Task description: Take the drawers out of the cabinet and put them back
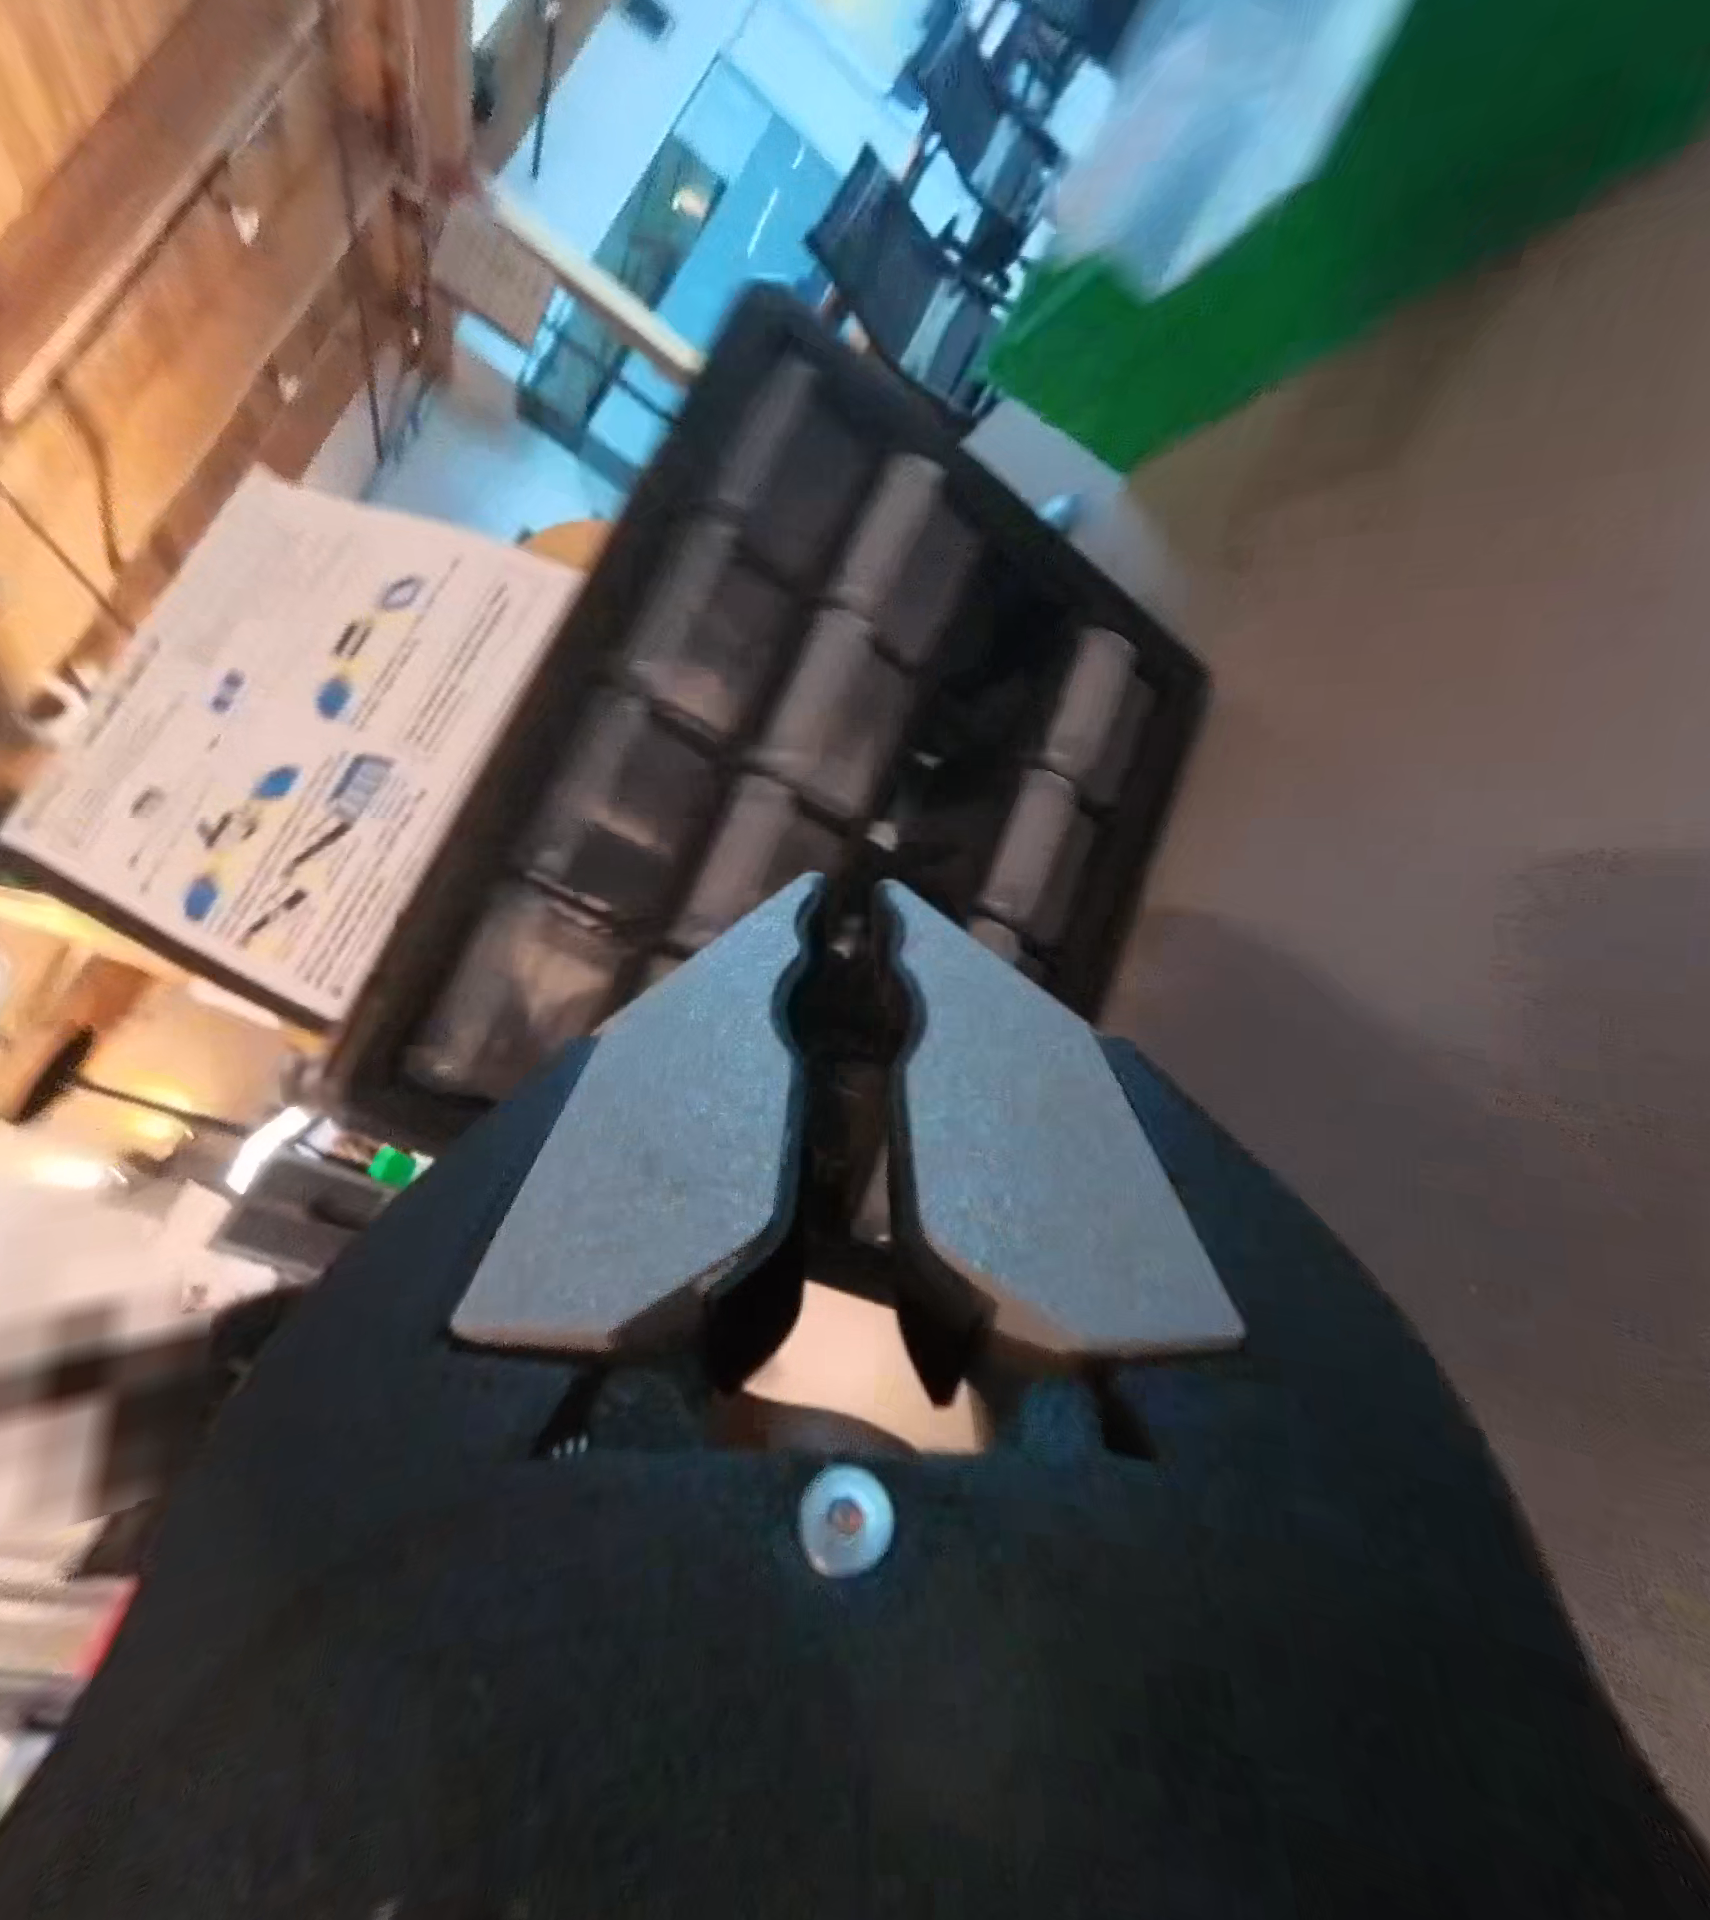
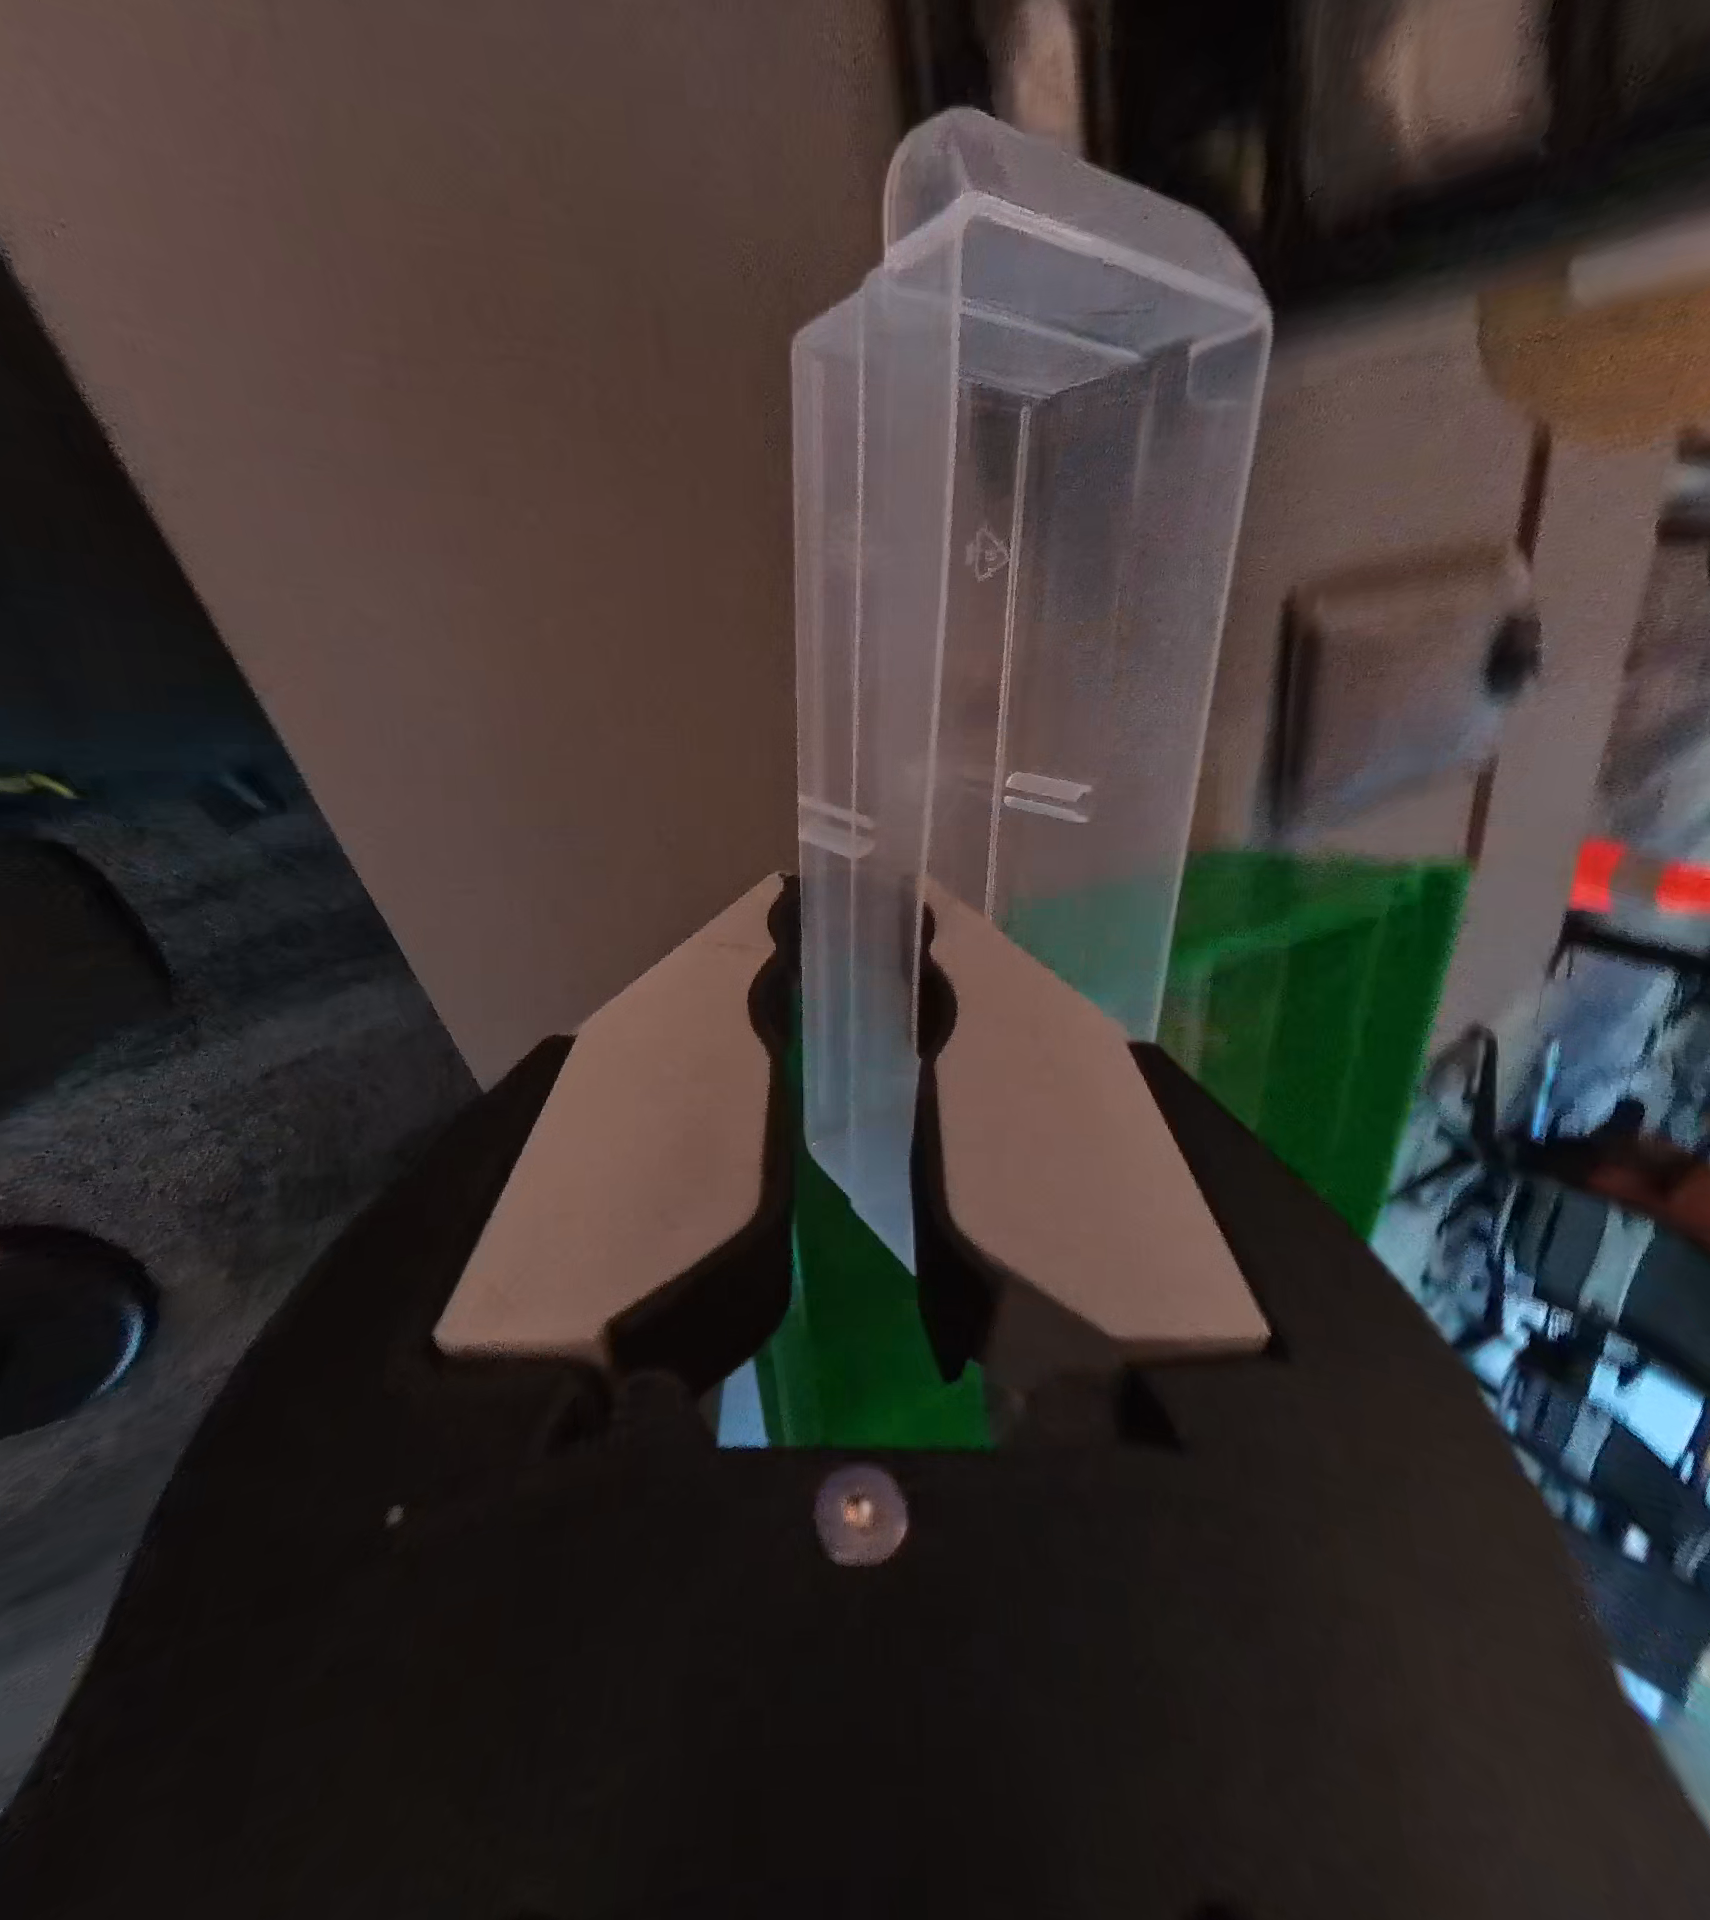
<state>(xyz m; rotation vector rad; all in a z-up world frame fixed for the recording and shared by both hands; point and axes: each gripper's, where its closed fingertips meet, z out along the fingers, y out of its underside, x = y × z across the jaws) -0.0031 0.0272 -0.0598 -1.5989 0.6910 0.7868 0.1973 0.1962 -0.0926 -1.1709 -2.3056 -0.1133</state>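
Note:
The black cabinet [image 1: 1175, 717] stands on the beige table [image 1: 1453, 727], seen tilted and blurred in the left wrist view. Several grey translucent drawers [image 1: 789, 478] fill its slots; a column of dark slots [image 1: 1007, 634] looks empty. My left gripper [image 1: 849, 896] is right at the cabinet's lower front with its jaws almost together; something dark shows in the narrow gap, and I cannot tell if it is gripped. My right gripper [image 2: 856, 914] is shut on one side wall of a clear plastic drawer [image 2: 1027, 499], which sticks out away from me in the air.
A green cloth [image 1: 1453, 239] [image 2: 1329, 997] lies past the table. A white printed board [image 1: 290, 748] leans left of the cabinet. Dark chairs [image 1: 944, 208] stand behind it. Cluttered furniture [image 2: 1609, 1195] fills the right of the right wrist view, grey floor [image 2: 155, 1039] its left.

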